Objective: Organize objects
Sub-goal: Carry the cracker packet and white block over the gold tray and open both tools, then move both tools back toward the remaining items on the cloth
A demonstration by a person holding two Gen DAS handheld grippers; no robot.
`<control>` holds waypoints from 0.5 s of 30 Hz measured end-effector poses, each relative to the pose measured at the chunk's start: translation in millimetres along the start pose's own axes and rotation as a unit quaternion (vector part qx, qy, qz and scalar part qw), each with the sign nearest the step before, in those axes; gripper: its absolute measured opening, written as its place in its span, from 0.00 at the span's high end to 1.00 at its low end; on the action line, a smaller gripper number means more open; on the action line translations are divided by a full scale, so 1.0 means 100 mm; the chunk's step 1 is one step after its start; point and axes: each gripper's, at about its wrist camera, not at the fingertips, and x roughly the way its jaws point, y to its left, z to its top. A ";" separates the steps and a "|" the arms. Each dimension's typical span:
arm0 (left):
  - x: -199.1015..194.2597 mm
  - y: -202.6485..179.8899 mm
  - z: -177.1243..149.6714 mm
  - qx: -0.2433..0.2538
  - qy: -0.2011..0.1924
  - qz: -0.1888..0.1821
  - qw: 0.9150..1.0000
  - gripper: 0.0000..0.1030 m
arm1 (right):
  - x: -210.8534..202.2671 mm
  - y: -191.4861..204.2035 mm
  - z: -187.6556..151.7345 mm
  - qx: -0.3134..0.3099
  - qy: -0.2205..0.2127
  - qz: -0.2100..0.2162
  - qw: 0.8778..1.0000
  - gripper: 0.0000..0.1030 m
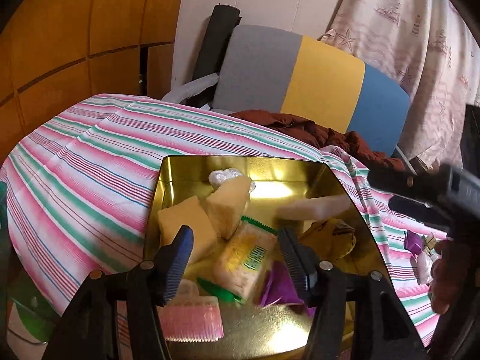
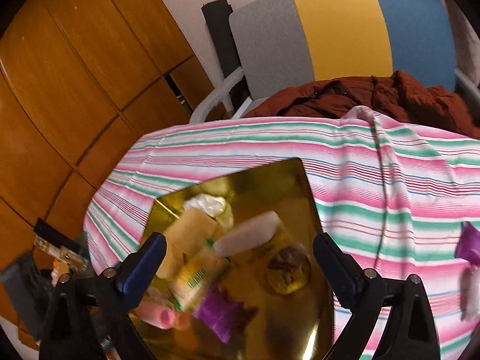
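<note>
Gold tin (image 1: 192, 165) sitting open on the striped cloth (image 1: 90, 162) of the bench, clearly serving as the collecting place. Already inside: yellow sponges (image 1: 183, 219), a white bar (image 1: 312, 210), a yellow-and-green packet (image 1: 246, 264) lying tilted over the rest, a purple wrapper (image 1: 279, 285), a pink comb (image 1: 192, 321) at the near edge. Heaped loosely rather than sorted, probably dropped in one by one.

Left gripper (image 1: 237, 258) hovering just above the packet, jaws released and gripping nothing. Right gripper (image 2: 240, 258) likewise over the tin, jaws spread wide and empty, blurred contents beneath.

Off to the right on the cloth, a second purple wrapper (image 2: 468, 243) and a pale item (image 2: 471, 291) lying apart from the tin, likely next to be gathered.

Behind the bench, a brown jacket (image 2: 390, 96) draped on a chair (image 2: 330, 30).
</note>
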 end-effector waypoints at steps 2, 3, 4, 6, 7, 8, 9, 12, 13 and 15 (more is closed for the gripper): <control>-0.01 -0.01 0.00 0.001 -0.001 0.002 1.000 0.41 | -0.06 0.01 -0.09 -0.013 -0.006 -0.017 1.000 0.02; -0.03 -0.01 -0.01 0.002 -0.001 0.003 1.000 0.41 | -0.08 0.02 -0.13 -0.020 -0.009 -0.024 0.999 0.01; -0.05 -0.02 -0.03 0.003 -0.002 0.003 1.000 0.41 | -0.11 0.04 -0.17 -0.029 -0.012 -0.031 0.999 0.01; -0.09 -0.03 -0.04 0.007 -0.002 0.004 1.000 0.41 | -0.16 0.07 -0.24 -0.045 -0.018 -0.046 0.998 0.01; -0.11 -0.04 -0.06 0.009 -0.002 0.004 1.000 0.41 | -0.19 0.08 -0.27 -0.053 -0.022 -0.054 0.997 0.01; -0.13 -0.05 -0.06 0.012 -0.002 0.003 1.000 0.41 | -0.22 0.10 -0.30 -0.061 -0.026 -0.062 0.996 0.01; -0.14 -0.07 -0.07 0.015 -0.003 0.002 1.000 0.41 | -0.25 0.11 -0.33 -0.067 -0.029 -0.070 0.995 0.00; -0.18 -0.13 -0.11 0.025 -0.005 0.001 1.000 0.41 | -0.33 0.10 -0.40 -0.082 -0.038 -0.093 0.992 0.00; -0.19 -0.16 -0.12 0.028 -0.003 0.001 1.000 0.41 | -0.36 0.10 -0.42 -0.085 -0.040 -0.098 0.991 0.00; -0.20 -0.20 -0.15 0.034 -0.001 -0.001 0.999 0.41 | -0.41 0.09 -0.46 -0.095 -0.044 -0.111 0.988 0.00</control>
